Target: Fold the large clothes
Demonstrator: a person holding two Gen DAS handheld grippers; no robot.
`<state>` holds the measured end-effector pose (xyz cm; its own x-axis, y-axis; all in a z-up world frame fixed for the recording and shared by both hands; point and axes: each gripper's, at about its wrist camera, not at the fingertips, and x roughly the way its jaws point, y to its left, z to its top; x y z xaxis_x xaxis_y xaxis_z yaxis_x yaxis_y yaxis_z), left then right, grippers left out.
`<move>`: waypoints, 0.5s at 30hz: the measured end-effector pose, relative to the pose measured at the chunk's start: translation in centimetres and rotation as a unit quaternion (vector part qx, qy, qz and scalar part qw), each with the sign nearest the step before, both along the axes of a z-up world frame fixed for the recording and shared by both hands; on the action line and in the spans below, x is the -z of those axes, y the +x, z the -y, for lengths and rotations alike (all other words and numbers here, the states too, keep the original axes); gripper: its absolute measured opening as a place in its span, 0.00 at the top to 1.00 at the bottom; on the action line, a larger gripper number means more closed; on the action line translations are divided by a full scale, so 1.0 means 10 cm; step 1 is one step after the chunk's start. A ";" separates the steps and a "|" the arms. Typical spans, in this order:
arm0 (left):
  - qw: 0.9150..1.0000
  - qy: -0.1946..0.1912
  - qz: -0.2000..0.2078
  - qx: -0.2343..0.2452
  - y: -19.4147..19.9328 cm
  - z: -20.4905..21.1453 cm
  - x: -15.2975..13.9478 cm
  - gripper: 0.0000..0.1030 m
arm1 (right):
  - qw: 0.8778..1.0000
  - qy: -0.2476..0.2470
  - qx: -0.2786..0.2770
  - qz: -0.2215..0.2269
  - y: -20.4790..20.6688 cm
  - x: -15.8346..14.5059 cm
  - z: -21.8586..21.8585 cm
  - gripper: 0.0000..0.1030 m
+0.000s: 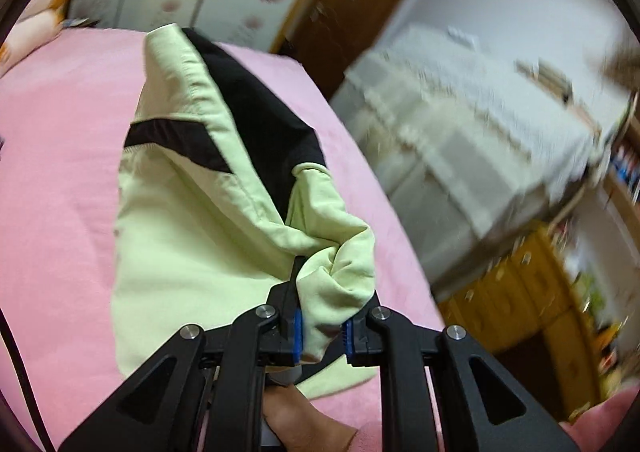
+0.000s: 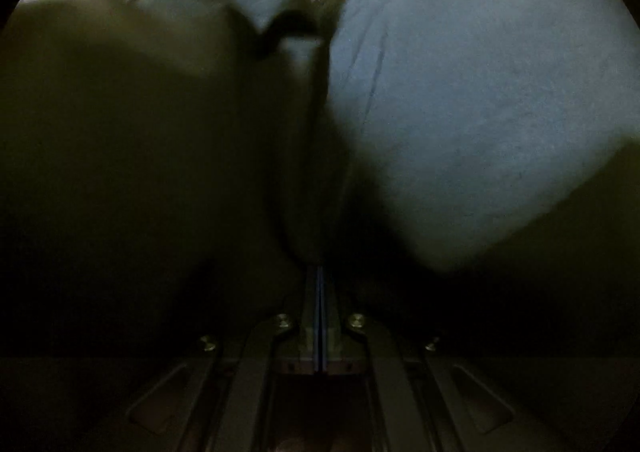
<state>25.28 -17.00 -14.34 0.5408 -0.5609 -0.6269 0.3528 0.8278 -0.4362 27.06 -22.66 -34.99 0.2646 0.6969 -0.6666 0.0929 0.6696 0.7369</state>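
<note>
Soft green-and-black top [image 1: 192, 212] lies partly on the pink bed [image 1: 60, 172], floppy and light. Left tongs [image 1: 322, 332] pinch a bunched edge. Right tongs [image 2: 320, 316] are clenched tight, cloth draped over them. Grab seams or corners.

Left tongs [image 1: 320, 326] clamped, right tongs [image 2: 320, 316] closed

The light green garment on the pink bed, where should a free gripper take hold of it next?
Probably the far cuff of the garment, approached from the pink bed's far side: that end lies flat and reachable, while the left gripper bunches the near end.
</note>
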 end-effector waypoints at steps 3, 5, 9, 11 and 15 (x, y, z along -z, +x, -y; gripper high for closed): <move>0.999 0.027 -0.010 0.020 -0.05 0.27 0.08 0.88 | 1.000 0.028 -0.002 -0.005 -0.01 0.05 0.10 1.00; 0.999 0.042 -0.018 0.027 -0.08 0.41 0.14 0.88 | 0.999 0.040 -0.005 -0.007 -0.02 0.08 0.15 1.00; 0.995 0.084 -0.023 0.042 -0.16 0.61 0.21 0.88 | 0.998 0.059 -0.013 -0.013 -0.02 0.10 0.23 1.00; 0.996 0.077 -0.023 0.043 -0.18 0.57 0.14 0.88 | 0.997 0.066 -0.015 -0.019 -0.02 0.10 0.27 1.00; 0.997 0.053 -0.031 0.042 -0.24 0.34 -0.03 0.88 | 0.996 0.080 -0.018 -0.042 0.05 0.08 0.39 1.00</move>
